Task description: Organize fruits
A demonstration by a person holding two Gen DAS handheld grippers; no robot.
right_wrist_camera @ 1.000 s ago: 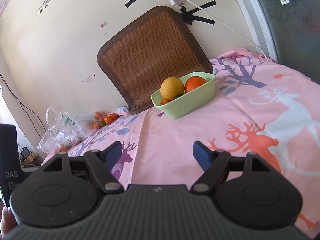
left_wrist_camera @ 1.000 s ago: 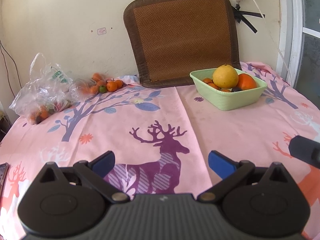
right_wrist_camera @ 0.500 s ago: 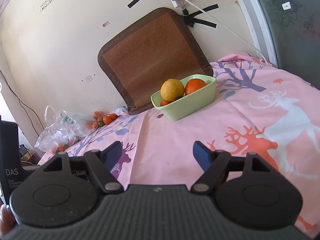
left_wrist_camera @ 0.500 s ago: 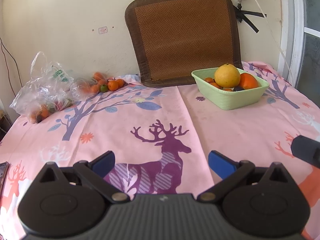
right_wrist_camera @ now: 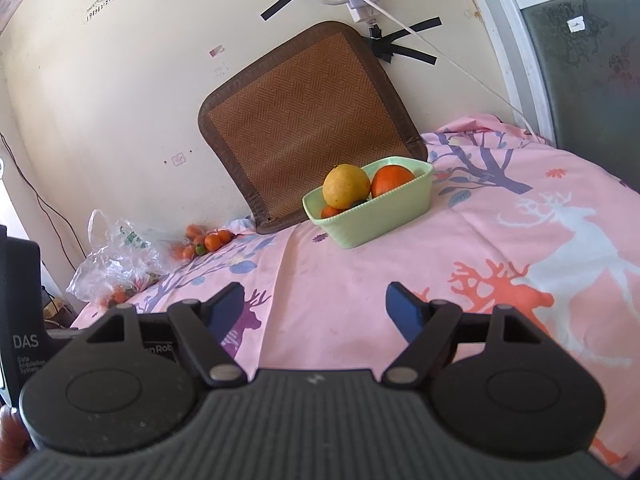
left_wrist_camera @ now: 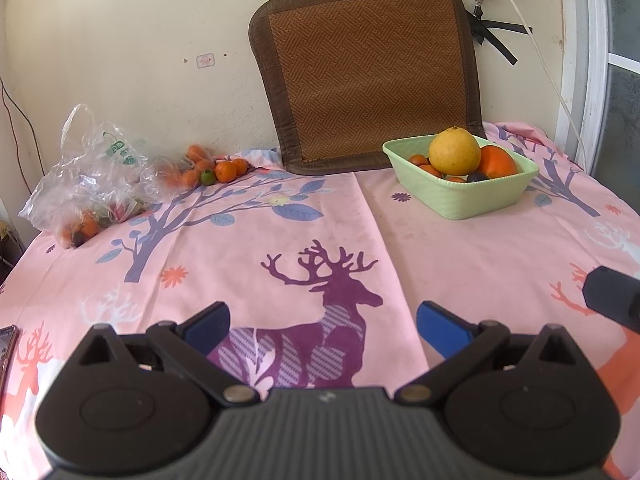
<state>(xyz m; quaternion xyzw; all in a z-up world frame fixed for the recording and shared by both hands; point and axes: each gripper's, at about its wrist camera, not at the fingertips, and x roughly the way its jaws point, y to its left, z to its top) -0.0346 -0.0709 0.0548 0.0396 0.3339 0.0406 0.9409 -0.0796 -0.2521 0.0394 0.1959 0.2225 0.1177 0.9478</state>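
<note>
A pale green basket (left_wrist_camera: 464, 198) stands at the back right of the table and holds a big yellow fruit (left_wrist_camera: 454, 151), an orange (left_wrist_camera: 497, 161) and small fruits. It also shows in the right wrist view (right_wrist_camera: 380, 216). Several small oranges and one green fruit (left_wrist_camera: 216, 170) lie loose by the wall at the back left, seen too in the right wrist view (right_wrist_camera: 206, 242). A clear plastic bag (left_wrist_camera: 94, 184) with more fruit lies at the far left. My left gripper (left_wrist_camera: 324, 326) and right gripper (right_wrist_camera: 316, 306) are both open and empty, well short of the fruit.
A brown woven mat (left_wrist_camera: 370, 80) leans on the wall behind the basket. The table has a pink cloth (left_wrist_camera: 280, 248) with deer prints. A phone (left_wrist_camera: 6, 350) lies at the left edge. Power cables (right_wrist_camera: 400, 24) hang on the wall.
Both grippers have drifted slightly; the left view has shifted a little so the basket and mat sit further right. Both stay open and empty.
</note>
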